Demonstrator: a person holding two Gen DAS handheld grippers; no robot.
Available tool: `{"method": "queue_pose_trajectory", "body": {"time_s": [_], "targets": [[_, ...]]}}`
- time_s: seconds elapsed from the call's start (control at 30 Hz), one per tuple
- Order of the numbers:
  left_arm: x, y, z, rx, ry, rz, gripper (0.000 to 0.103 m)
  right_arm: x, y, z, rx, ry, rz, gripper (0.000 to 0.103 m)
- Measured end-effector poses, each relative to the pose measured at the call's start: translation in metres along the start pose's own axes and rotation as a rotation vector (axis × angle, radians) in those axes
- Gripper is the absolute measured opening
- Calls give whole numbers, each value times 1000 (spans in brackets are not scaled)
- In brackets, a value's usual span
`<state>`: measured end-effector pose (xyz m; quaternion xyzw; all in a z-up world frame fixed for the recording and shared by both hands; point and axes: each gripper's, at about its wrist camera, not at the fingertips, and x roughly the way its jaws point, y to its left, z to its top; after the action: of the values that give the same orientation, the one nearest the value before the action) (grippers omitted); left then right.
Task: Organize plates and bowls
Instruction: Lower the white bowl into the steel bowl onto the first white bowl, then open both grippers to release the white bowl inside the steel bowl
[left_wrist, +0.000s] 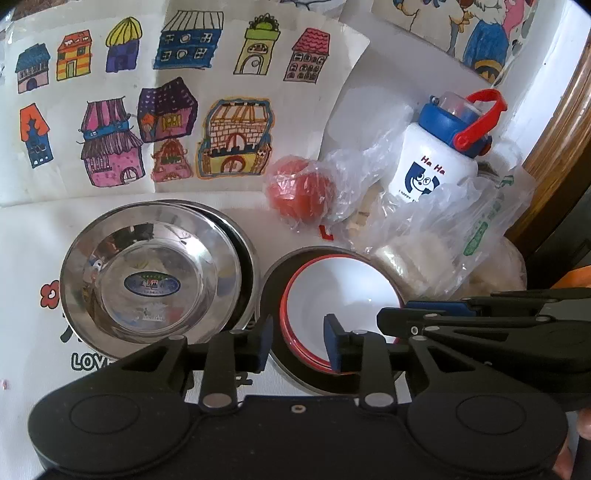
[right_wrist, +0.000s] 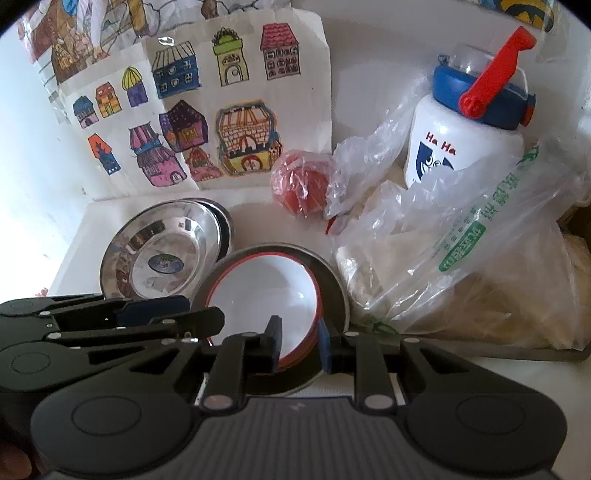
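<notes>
Looking along the left gripper (left_wrist: 297, 341), the left wrist view shows its jaws standing apart astride the near rim of the white bowl (left_wrist: 341, 295), one blue pad outside the red edge and one inside, neither plainly pressing it. That bowl sits stacked in a second red-rimmed bowl, and both lie on a dark steel plate (left_wrist: 271, 280) on the white desk (left_wrist: 22, 332). To its left a shiny steel dish (left_wrist: 151, 273) rests on another steel plate, close to the dark plate. The right gripper (left_wrist: 436, 314) reaches in from the right over the bowl's far side. Behind stand a wrapped red ball (left_wrist: 301, 190), a white water bottle (left_wrist: 436, 155) with a blue cap and red handle, crumpled plastic bags (left_wrist: 461, 229) and a sheet of drawn houses (left_wrist: 147, 103). From the right wrist view, the right gripper (right_wrist: 299, 341) has its jaws set narrowly across the near rim of the white bowl (right_wrist: 262, 291); whether the pads pinch the rim I cannot tell. The left gripper (right_wrist: 177, 314) comes in from the left beside the steel dish (right_wrist: 162, 254), and the plastic bags (right_wrist: 461, 258) crowd the right with the water bottle (right_wrist: 465, 144) behind them.
</notes>
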<state>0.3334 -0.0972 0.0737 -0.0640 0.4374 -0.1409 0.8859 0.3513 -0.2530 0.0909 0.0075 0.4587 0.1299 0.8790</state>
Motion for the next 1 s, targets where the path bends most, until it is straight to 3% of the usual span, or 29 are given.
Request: {"method": "queue_pose_trajectory", "body": {"time_s": [0.3, 0.63, 1.0], "targets": [[-6, 3, -1, -15, -17, 0, 47, -5, -3, -3, 18, -17, 7, 26], [-24, 9, -6, -52, -71, -5, 70, -25, -16, -16, 65, -93, 32, 56], [-47, 17, -19, -78, -127, -3, 87, -55, -24, -37, 100, -167, 61, 74]]}}
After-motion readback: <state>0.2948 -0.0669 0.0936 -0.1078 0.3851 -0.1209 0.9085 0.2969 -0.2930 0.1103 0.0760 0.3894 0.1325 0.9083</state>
